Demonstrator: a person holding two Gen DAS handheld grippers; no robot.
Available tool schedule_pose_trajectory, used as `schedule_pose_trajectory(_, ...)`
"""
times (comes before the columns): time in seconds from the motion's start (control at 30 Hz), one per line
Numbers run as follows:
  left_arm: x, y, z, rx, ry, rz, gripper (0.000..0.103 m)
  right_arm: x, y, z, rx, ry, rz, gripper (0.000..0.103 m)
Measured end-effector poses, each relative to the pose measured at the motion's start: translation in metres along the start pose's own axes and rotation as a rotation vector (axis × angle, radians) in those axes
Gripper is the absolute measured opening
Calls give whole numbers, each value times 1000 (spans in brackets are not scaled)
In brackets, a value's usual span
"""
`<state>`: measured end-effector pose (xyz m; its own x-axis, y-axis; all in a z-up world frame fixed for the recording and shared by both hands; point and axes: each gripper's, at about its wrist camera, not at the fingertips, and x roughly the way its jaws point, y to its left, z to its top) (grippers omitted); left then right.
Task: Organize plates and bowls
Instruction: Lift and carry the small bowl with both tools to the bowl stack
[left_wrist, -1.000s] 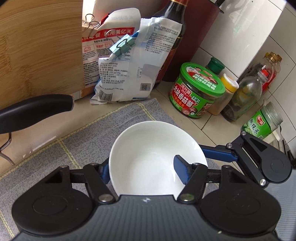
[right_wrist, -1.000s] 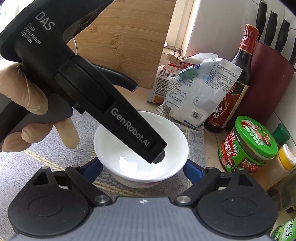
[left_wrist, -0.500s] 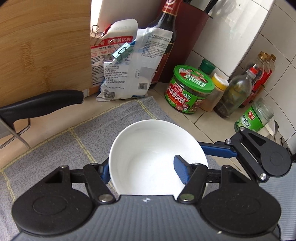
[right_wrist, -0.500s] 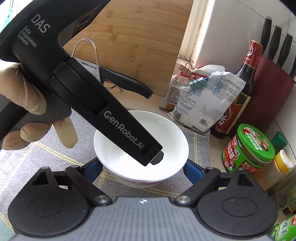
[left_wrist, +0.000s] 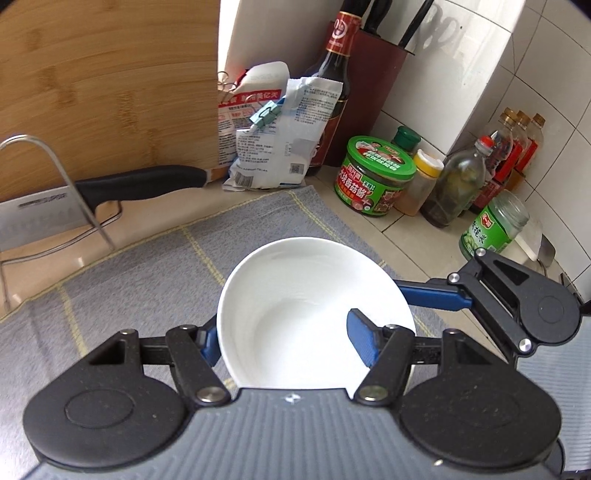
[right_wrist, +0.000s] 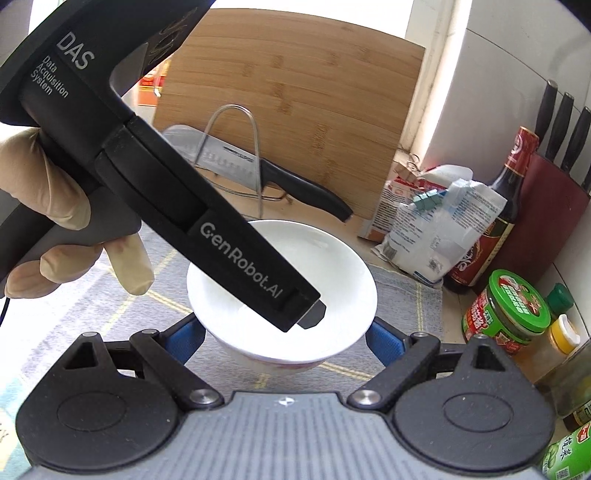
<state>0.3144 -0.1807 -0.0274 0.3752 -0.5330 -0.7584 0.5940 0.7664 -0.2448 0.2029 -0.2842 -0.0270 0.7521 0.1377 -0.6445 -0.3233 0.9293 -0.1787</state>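
Note:
A white bowl (left_wrist: 310, 317) is gripped by my left gripper (left_wrist: 286, 341): one blue finger is inside the bowl, the other outside its left wall. The bowl hangs above a grey mat (left_wrist: 155, 266). In the right wrist view the same bowl (right_wrist: 291, 266) sits between my right gripper's (right_wrist: 286, 338) wide-open blue fingers (right_wrist: 386, 341), which stand on either side of its base without clearly touching. The left gripper's black body (right_wrist: 177, 206) crosses over the bowl there.
A cleaver (left_wrist: 92, 199) rests in a wire rack against a bamboo board (left_wrist: 103, 92). Clipped bags (left_wrist: 273, 136), a soy sauce bottle (left_wrist: 332, 85), a green-lidded jar (left_wrist: 373, 177) and several bottles (left_wrist: 458, 184) stand along the tiled wall.
The bowl has been lifted and carried back from the wall with both grippers; the jars and bags look farther off and the cleaver rack has come into view.

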Motion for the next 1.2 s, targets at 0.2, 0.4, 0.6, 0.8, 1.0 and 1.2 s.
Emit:
schedule_pose_trajectory(0.2,-39,6,-27,-27,-9,57,66,-16,30,6,-31,-3,78,96)
schedule_pose_trajectory(0.4,-81,26,-54,-90,-33,123,66,-24,69,21,-87,-13,160,96)
schedule_pose_trajectory(0.6,-127,53,-77,-150,-76,201,66,-27,112,42,-150,-50,225,96)
schedule_pose_trajectory(0.8,-170,83,-99,-209,-103,272,66,-24,158,66,-210,-86,296,96)
schedule_pose_trajectory(1.0,-210,116,-119,-257,-127,339,66,-16,203,91,-264,-120,366,96)
schedule_pose_trajectory(1.2,-244,144,-134,-280,-152,418,66,-7,243,119,-301,-153,427,96)
